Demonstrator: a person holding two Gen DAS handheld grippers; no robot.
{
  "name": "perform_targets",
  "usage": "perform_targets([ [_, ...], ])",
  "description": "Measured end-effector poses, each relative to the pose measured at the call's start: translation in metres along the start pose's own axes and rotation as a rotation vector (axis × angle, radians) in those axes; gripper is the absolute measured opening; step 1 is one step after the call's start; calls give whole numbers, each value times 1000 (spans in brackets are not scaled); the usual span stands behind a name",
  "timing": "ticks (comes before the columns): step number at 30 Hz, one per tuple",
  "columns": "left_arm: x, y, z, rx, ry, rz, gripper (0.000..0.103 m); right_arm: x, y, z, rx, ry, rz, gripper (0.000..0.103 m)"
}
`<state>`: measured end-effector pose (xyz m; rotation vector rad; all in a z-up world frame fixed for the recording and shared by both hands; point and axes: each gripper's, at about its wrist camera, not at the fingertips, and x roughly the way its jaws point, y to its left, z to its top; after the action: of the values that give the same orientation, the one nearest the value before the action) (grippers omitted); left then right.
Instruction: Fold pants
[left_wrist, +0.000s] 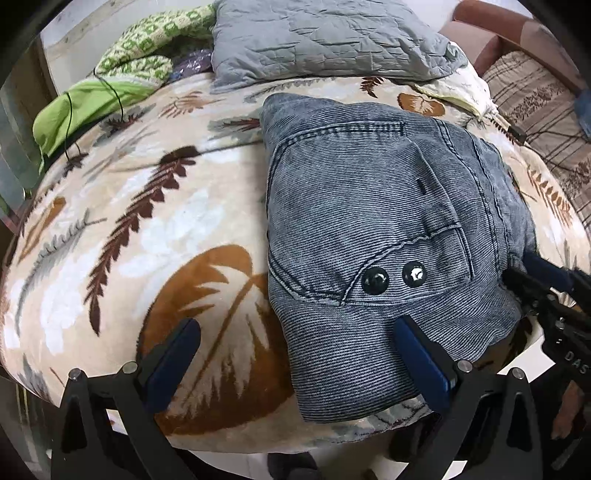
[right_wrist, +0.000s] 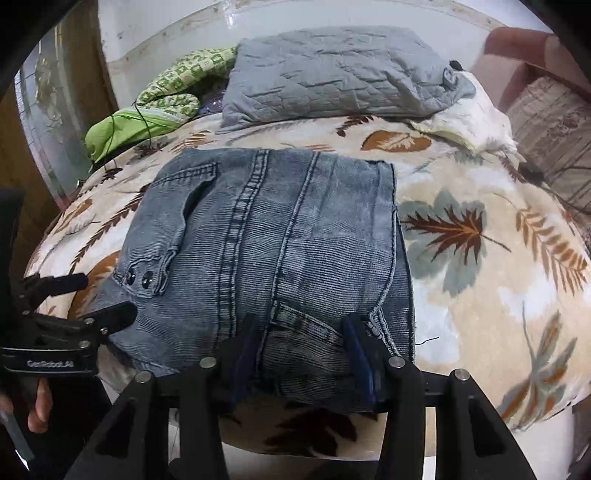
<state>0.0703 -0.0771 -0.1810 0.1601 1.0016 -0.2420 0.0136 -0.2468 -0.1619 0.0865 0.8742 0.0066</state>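
Black triangular frames with silver round screws and dark blue finger pads are seen on the left gripper (left_wrist: 295, 354) and right gripper (right_wrist: 301, 347), white lettering at nine o'clock, bare skin below.

Faded blue-grey ribbed denim pants (right_wrist: 295, 243): darker blue seams, two glossy black snap buttons (left_wrist: 393, 277). Plush beige bed blanket (left_wrist: 140, 236): brown, rust-orange, grey and white leaf print. Quilted pillow (right_wrist: 332, 77): plain grey. Knitted cloth (left_wrist: 155, 40): green-and-cream geometric pattern. Crumpled cloth (left_wrist: 85, 107): lime green. Gripper pads (left_wrist: 421, 358): dark blue.
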Motion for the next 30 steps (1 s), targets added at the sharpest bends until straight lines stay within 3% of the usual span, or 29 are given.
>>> perform_targets([
  [5,-13,3,6,-4,9,-11,103,0,-4,13,54,13,16,55],
  [7,-24,2,7,12,-22,19,103,-9,-7,19,92,-26,69,55],
  [11,-62,7,17,-6,-164,65,103,-39,-5,28,118,-185,142,55],
  [14,-89,10,26,-11,-265,121,103,-60,10,31,59,-315,120,56],
  [18,-117,14,33,1,-372,186,103,-76,33,31,-21,-412,123,60],
  [23,-136,20,39,-15,-419,217,103,-79,47,30,-72,-426,136,61],
  [30,-140,22,43,-38,-426,224,103,-83,40,30,-43,-454,137,61],
])
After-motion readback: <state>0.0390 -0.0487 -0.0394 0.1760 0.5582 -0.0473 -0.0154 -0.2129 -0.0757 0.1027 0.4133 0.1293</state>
